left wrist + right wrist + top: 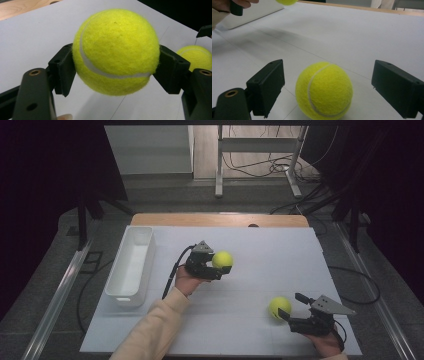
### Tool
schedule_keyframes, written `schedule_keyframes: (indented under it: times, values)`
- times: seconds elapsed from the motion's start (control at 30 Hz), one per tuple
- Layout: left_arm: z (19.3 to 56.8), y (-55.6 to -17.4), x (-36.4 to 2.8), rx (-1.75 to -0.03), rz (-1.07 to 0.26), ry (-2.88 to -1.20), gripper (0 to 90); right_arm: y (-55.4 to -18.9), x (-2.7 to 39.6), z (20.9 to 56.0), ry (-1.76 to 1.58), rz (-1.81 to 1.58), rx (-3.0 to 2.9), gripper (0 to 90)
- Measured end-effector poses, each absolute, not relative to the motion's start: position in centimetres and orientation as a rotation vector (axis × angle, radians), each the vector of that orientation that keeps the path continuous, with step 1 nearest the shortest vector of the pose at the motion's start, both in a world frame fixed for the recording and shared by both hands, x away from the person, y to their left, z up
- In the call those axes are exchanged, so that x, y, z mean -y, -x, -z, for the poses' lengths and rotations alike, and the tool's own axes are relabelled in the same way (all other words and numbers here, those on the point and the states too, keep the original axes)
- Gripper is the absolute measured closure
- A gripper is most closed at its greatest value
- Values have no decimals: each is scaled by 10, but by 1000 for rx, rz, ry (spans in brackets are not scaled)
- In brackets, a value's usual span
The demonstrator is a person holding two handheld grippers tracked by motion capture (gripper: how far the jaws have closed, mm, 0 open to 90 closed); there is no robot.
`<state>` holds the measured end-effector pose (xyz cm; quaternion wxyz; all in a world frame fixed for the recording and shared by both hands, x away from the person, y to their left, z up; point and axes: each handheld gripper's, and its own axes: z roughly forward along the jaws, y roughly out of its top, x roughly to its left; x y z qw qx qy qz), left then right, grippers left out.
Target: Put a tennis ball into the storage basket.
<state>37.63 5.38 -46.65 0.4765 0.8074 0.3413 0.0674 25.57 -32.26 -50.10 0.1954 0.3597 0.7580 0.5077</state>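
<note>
My left gripper (220, 266) is shut on a yellow tennis ball (222, 259) and holds it above the middle of the white table. In the left gripper view the ball (116, 51) sits squeezed between both black pads (63, 67), clear of the surface. A second tennis ball (279, 307) rests on the table at the front right. My right gripper (291, 307) stands open around it; in the right gripper view this ball (324, 90) lies between the wide-apart pads (267, 86), touching neither.
A long white bin (131, 265) stands along the left edge of the white table top (265, 255). A wooden strip (220, 219) runs along the far edge. Beyond it are metal stand legs (218, 180) and cables on the floor.
</note>
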Motion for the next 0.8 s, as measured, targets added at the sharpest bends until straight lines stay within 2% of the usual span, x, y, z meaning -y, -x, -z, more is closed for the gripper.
schedule_keyframes:
  times: [0.8]
  values:
    - [457,-380,-72,-856,-187,-1930,268,-256,323,501,-1008,-1422,-2122,118]
